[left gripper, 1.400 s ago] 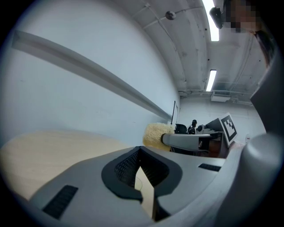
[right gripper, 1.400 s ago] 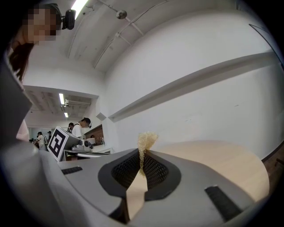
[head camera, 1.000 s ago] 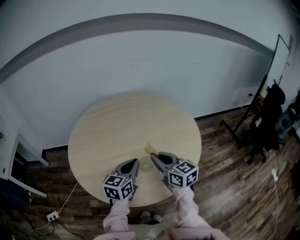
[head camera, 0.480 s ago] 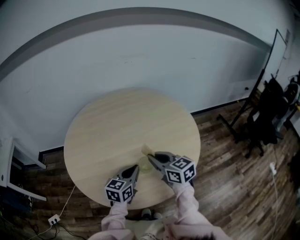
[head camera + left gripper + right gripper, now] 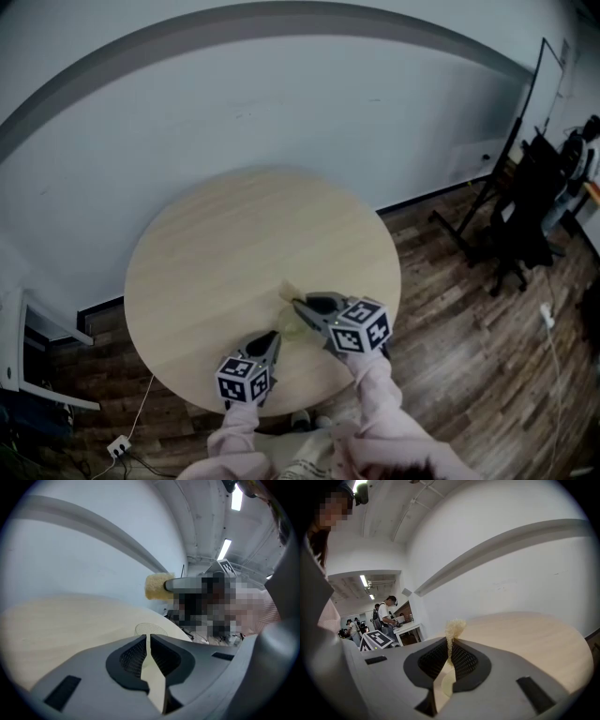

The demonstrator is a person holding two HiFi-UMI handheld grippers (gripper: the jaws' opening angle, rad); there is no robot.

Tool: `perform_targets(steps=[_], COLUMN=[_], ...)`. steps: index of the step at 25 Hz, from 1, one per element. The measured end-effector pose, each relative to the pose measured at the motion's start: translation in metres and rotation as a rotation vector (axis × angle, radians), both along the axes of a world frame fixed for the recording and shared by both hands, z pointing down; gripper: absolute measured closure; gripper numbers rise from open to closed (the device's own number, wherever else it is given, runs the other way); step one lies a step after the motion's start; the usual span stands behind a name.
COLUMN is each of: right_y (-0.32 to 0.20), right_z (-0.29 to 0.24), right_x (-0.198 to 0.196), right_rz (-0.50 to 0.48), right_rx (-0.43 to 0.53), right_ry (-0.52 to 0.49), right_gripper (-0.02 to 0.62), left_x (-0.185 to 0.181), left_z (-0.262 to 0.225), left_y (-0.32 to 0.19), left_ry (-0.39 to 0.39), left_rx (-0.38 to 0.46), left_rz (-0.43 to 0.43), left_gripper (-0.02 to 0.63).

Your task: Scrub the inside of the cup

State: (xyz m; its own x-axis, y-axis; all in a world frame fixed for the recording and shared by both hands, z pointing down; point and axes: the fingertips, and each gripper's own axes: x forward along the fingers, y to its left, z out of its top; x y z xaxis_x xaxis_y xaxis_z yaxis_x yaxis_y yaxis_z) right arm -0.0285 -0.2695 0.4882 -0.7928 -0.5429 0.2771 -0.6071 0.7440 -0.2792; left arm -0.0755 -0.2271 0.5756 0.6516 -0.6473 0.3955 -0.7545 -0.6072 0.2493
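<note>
A clear plastic cup point(image 5: 292, 328) stands on the round wooden table point(image 5: 216, 253) near its front edge, between my two grippers. My left gripper point(image 5: 272, 336) points at it from the near left. In the left gripper view the cup point(image 5: 150, 629) sits right at the tips of the left gripper point(image 5: 148, 637). Its jaws have just been opening and stand a thin slit apart; whether the cup's wall lies in the slit I cannot tell. My right gripper point(image 5: 300, 303) is shut on a yellow sponge point(image 5: 289, 292) above and behind the cup. The sponge point(image 5: 453, 626) sticks up from the right gripper point(image 5: 450, 641).
A black stand and office chairs point(image 5: 525, 216) are on the wood floor at the right. White furniture point(image 5: 19, 347) and a power strip point(image 5: 117, 445) are at the left. Several people point(image 5: 384, 616) stand far off in the right gripper view.
Both grippers have come down toward the table, the left one more. The sponge stays pinched in the right gripper.
</note>
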Motion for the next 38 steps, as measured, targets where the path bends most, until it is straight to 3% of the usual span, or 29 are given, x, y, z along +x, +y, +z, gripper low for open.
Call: perform_targets(steps=[7,13,19,38], right_y=[-0.003,-0.002,0.001,0.015], right_z=[0.010,0.022,0.030,0.061], right_x=[0.005,0.007,0.007,-0.011], right_rz=[-0.051,-0.119,-0.219,-0.608], right_rx=[0.008,0.027,0.032,0.094], right_ry=[0.097,0.212,0.294,0.561], right_gripper=[0.568,0.568,0.568,0.568], left_x=[0.002,0.006,0.017,0.041], left_z=[0.021,0.031,0.038,0.059], left_y=[0.009,0.008,0.004,-0.013], left_ry=[-0.014,-0.020,-0.031,-0.050], left_rx=[-0.023,-0.023,-0.027,-0.003], left_rz=[0.046,0.082,0.062,-0.005], left_gripper=[0.484,0.449,0.364,0.253])
